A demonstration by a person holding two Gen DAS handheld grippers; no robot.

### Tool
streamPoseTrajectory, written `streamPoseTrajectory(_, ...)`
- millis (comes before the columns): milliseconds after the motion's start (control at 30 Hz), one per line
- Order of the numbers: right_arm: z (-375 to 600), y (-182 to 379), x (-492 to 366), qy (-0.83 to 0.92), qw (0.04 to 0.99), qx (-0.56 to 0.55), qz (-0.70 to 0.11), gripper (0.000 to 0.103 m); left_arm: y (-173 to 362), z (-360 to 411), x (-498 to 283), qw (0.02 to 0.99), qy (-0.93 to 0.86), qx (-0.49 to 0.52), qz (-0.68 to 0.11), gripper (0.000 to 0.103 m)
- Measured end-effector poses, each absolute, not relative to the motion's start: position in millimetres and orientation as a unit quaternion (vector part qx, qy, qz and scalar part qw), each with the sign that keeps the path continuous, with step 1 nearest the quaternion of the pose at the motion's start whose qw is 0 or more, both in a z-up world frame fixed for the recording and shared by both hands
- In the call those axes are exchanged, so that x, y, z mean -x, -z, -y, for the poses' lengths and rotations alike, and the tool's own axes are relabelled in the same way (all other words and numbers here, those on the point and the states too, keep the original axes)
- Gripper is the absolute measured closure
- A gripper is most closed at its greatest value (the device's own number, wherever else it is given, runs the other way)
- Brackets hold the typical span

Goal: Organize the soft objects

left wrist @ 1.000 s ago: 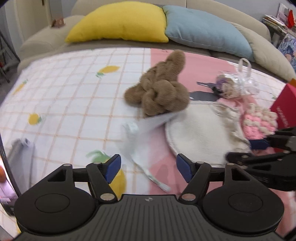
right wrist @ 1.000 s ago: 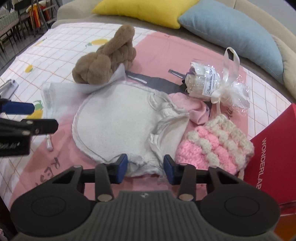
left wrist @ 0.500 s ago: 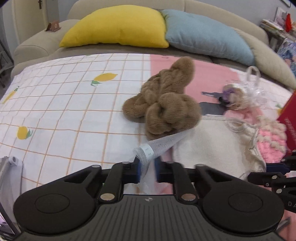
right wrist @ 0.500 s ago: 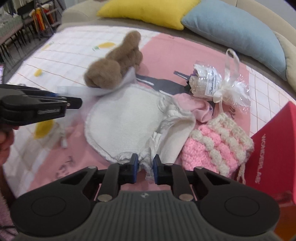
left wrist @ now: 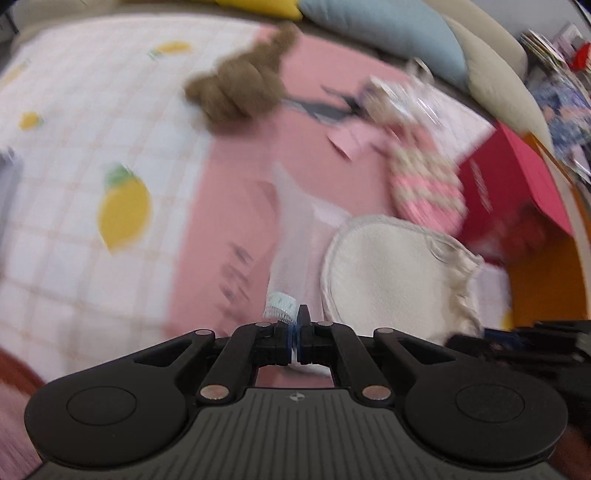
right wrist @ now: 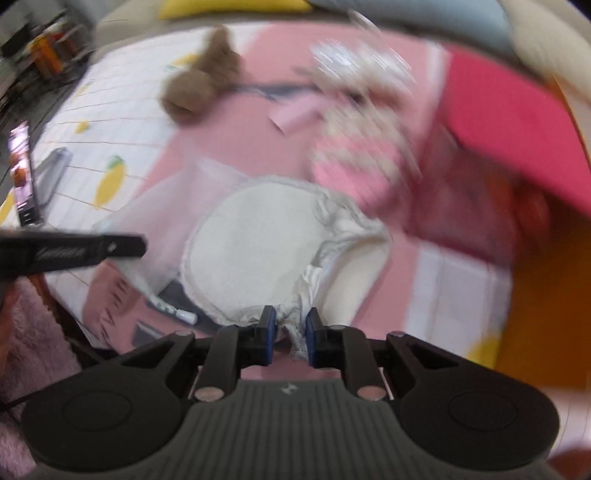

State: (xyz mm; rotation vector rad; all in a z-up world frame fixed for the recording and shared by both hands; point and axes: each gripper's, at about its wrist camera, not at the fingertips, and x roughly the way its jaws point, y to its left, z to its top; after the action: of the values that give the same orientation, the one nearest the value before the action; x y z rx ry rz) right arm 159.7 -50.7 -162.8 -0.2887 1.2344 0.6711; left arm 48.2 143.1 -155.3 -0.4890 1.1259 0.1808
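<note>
My left gripper [left wrist: 294,325] is shut on the hem of a sheer white mesh bag [left wrist: 291,236], which hangs stretched away from it over the pink cloth. My right gripper [right wrist: 289,328] is shut on the gathered rim of a cream round fabric cap [right wrist: 251,254], lifted off the table. That cap [left wrist: 391,273] shows at the right in the left wrist view. The left gripper [right wrist: 74,251] enters the right wrist view from the left. A brown knotted plush [left wrist: 240,92] and a pink and cream crochet pouch [left wrist: 424,188] lie farther back.
A red box [left wrist: 509,192] stands at the right beside an orange surface [left wrist: 543,280]. A clear wrapped gift bundle [left wrist: 399,96] lies behind the pouch. Yellow and blue cushions [left wrist: 380,26] line the sofa at the back. A lemon-print white cloth [left wrist: 92,155] covers the left side.
Both grippers closed, the left on the mesh bag, the right on the cap's rim. Both lifted their pieces toward the near right, away from the brown plush. The views are now blurred.
</note>
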Motion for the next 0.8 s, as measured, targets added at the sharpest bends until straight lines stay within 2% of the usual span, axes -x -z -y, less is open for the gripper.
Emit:
streamPoseTrajectory(200, 91.1, 180.4, -154.8, -0.256, 0.749, 0.093, -0.604, 0.086, 158.9, -117.9, -44.9, 0.802, -0.052, 0.196, -0.563, 0.099)
streamPoseTrajectory(267, 91.8, 179.9, -152.2, -0.26, 0.751, 0.096, -0.599, 0.081, 159.6, -118.4, -44.0, 0.798, -0.054, 0.194, -0.568, 0.094)
streamPoseTrajectory(300, 91.2, 178.5, -150.9, -0.261, 0.752, 0.101, -0.596, 0.078, 158.9, -119.0, -43.3, 0.797, -0.054, 0.194, -0.569, 0.085)
streamPoseTrajectory(333, 91.0, 176.5, -150.0, -0.264, 0.754, 0.103, -0.593, 0.076, 157.7, -120.0, -42.8, 0.798, -0.055, 0.194, -0.568, 0.07)
streamPoseTrajectory(367, 90.9, 173.2, -149.1, -0.269, 0.755, 0.104, -0.589, 0.069, 155.2, -121.2, -41.4, 0.8, -0.058, 0.193, -0.566, 0.062)
streamPoseTrajectory(400, 91.5, 169.6, -148.2, -0.276, 0.755, 0.106, -0.586, 0.062, 152.0, -122.5, -39.8, 0.803, -0.062, 0.19, -0.562, 0.048)
streamPoseTrajectory(433, 91.9, 164.7, -147.8, -0.28, 0.757, 0.109, -0.581, 0.051, 148.5, -123.9, -38.7, 0.806, -0.066, 0.186, -0.557, 0.038)
streamPoseTrajectory(500, 93.7, 157.1, -146.7, -0.289, 0.763, 0.12, -0.565, 0.048, 139.9, -126.0, -36.3, 0.821, -0.068, 0.172, -0.541, 0.03)
streamPoseTrajectory(533, 94.8, 152.5, -145.1, -0.297, 0.767, 0.129, -0.553, 0.042, 136.6, -126.3, -37.1, 0.829, -0.065, 0.16, -0.532, 0.025)
streamPoseTrajectory(567, 96.1, 147.9, -143.9, -0.305, 0.773, 0.136, -0.54, 0.031, 133.2, -125.3, -38.1, 0.839, -0.061, 0.141, -0.521, 0.023)
streamPoseTrajectory(633, 97.3, 141.7, -144.0, -0.324, 0.785, 0.147, -0.507, 0.018, 127.5, -119.3, -42.9, 0.856, -0.057, 0.086, -0.506, 0.02)
streamPoseTrajectory(733, 92.5, 142.2, -148.7, -0.342, 0.794, 0.163, -0.475, 0.006, 125.2, -105.9, -50.3, 0.875, -0.037, -0.01, -0.482, 0.016)
streamPoseTrajectory(800, 84.3, 150.7, -152.9, -0.357, 0.786, 0.181, -0.47, 0.005, 128.5, -101.3, -54.0, 0.88, -0.014, -0.046, -0.472, 0.014)
